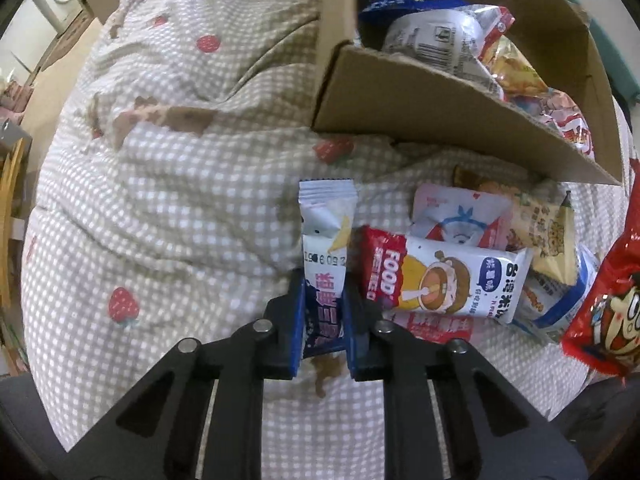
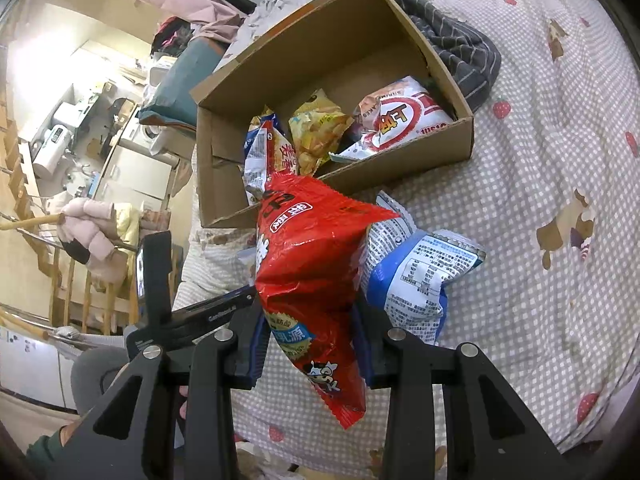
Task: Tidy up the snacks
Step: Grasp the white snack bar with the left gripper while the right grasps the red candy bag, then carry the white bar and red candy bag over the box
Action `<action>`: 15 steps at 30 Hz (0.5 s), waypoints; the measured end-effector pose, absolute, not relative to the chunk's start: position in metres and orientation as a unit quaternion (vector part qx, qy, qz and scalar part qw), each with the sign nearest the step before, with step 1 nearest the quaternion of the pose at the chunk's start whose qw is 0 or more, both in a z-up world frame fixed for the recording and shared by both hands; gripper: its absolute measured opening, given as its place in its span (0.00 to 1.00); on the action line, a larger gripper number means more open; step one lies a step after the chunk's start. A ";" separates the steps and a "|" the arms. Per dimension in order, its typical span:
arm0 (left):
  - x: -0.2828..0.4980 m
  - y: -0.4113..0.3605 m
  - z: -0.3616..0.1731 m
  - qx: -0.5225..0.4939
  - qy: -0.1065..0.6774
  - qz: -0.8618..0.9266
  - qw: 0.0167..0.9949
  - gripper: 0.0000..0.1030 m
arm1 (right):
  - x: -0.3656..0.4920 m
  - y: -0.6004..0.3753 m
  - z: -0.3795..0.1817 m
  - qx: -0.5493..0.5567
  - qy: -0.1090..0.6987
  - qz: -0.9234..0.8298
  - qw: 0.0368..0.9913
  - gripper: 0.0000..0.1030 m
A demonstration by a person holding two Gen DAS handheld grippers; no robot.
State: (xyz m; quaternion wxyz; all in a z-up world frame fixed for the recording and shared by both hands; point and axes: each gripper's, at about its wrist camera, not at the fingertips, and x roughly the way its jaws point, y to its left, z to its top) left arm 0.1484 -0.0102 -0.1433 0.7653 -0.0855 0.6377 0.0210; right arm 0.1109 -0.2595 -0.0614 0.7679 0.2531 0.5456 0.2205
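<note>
Left claw (image 1: 324,320) pinches the white-and-blue snack packet (image 1: 326,252) on the bed; right claw (image 2: 312,344) clamps the red snack bag (image 2: 308,264). I should lift both straight, then drop them into the cardboard box (image 2: 400,168) ahead.

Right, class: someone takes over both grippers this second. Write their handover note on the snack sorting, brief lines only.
Left gripper: shut on a slim white-and-blue snack sachet, low over the checked strawberry bedspread.
Right gripper: shut on a large red crinkly snack bag, held clear of the bedspread.
Done: several bags already sit in the brown cardboard box.
Left: both held packs, plus the loose pile beside the box, including a white cartoon-print rice-cracker packet and a blue-and-white bag.
</note>
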 end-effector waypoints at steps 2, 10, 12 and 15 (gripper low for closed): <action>0.141 -0.004 -0.141 -0.083 0.638 0.032 0.765 0.13 | 0.110 -0.260 -0.061 0.252 0.544 0.218 0.770 0.37; 0.118 0.021 -0.130 -0.089 0.631 0.053 0.769 0.13 | 0.104 -0.261 -0.060 0.242 0.544 0.215 0.774 0.37; 0.112 0.026 -0.119 -0.091 0.621 0.053 0.777 0.13 | 0.102 -0.261 -0.059 0.240 0.543 0.216 0.775 0.37; 0.104 0.033 -0.105 -0.094 0.603 0.049 0.790 0.13 | 0.098 -0.262 -0.056 0.240 0.538 0.220 0.778 0.36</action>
